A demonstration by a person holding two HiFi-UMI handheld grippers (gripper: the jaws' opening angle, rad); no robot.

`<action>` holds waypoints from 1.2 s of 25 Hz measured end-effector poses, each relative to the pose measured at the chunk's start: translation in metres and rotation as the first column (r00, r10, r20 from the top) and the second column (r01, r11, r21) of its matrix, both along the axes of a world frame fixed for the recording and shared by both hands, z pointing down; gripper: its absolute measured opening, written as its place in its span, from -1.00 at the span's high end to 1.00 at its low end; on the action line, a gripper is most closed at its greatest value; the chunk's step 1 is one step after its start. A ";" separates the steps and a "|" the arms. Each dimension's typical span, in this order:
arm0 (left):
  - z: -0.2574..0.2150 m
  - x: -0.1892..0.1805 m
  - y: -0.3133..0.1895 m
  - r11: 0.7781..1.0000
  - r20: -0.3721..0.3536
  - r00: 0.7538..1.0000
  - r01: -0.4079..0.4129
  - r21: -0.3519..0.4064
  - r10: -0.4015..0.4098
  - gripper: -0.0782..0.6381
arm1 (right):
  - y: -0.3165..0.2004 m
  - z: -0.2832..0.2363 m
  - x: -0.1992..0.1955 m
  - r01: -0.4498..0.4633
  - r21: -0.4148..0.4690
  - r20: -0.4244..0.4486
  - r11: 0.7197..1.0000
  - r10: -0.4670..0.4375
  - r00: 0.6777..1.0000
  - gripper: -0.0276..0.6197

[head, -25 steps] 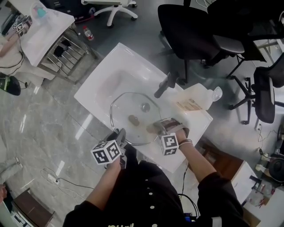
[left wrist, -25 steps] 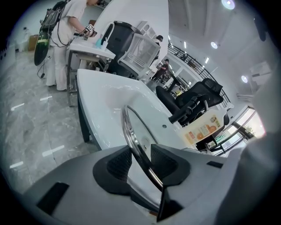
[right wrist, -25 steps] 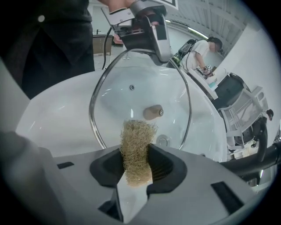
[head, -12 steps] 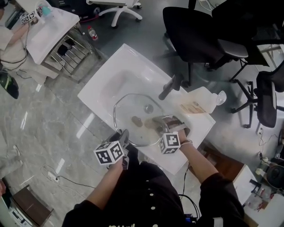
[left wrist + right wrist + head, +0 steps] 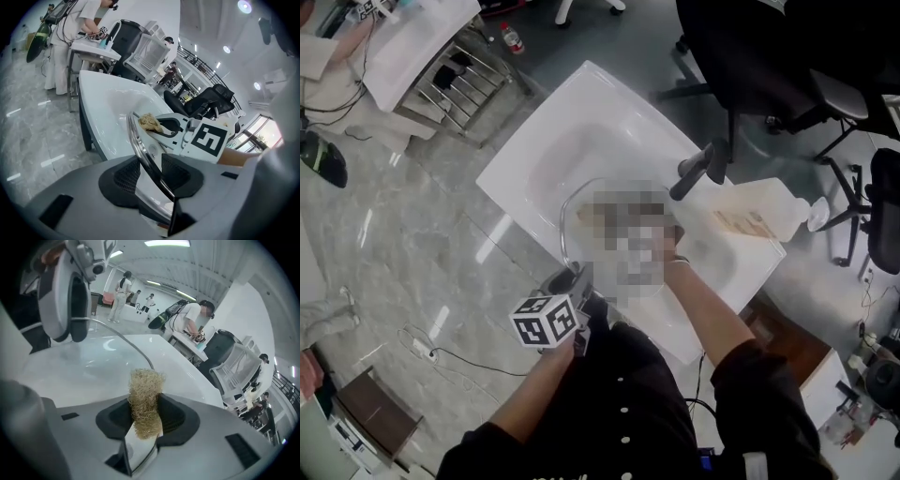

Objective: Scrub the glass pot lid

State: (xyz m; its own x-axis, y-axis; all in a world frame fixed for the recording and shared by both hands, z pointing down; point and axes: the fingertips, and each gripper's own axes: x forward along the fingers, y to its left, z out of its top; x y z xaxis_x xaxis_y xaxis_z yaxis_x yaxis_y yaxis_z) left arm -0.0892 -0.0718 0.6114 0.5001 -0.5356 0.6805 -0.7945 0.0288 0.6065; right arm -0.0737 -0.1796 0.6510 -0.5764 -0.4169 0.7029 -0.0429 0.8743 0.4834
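The left gripper [image 5: 151, 176] is clamped on the metal rim of the glass pot lid [image 5: 137, 136]. It holds the lid by one side so the lid does not slide about while it gets rubbed.

The right gripper [image 5: 147, 414] is squeezed tight on a yellow-brown scrubber [image 5: 146, 392]. The scrubber sticks out past the jaws, so the soft wad meets the glass and the hard gripper does not.

In the left gripper view the scrubber sits right by the far rim of the lid and looks like it touches it. I think that edge is being scrubbed.

The lid is over the white sink [image 5: 548, 141], near the tap [image 5: 698, 173]. That is likely so dirty water drops into the sink and not onto the floor [image 5: 394, 244].
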 end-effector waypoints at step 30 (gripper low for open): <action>0.003 -0.001 0.002 0.996 0.019 0.996 -0.083 0.022 0.082 0.27 | 0.068 0.017 0.025 0.256 -0.099 -0.109 0.962 -0.266 0.958 0.46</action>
State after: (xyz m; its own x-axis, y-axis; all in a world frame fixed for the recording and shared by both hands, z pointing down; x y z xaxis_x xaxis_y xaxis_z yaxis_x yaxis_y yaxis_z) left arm -0.0903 -0.0703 0.6145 0.5310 -0.5083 0.6780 -0.8044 -0.0506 0.5920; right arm -0.0484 -0.1120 0.6683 -0.5664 -0.2005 0.7994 0.2459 0.8847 0.3961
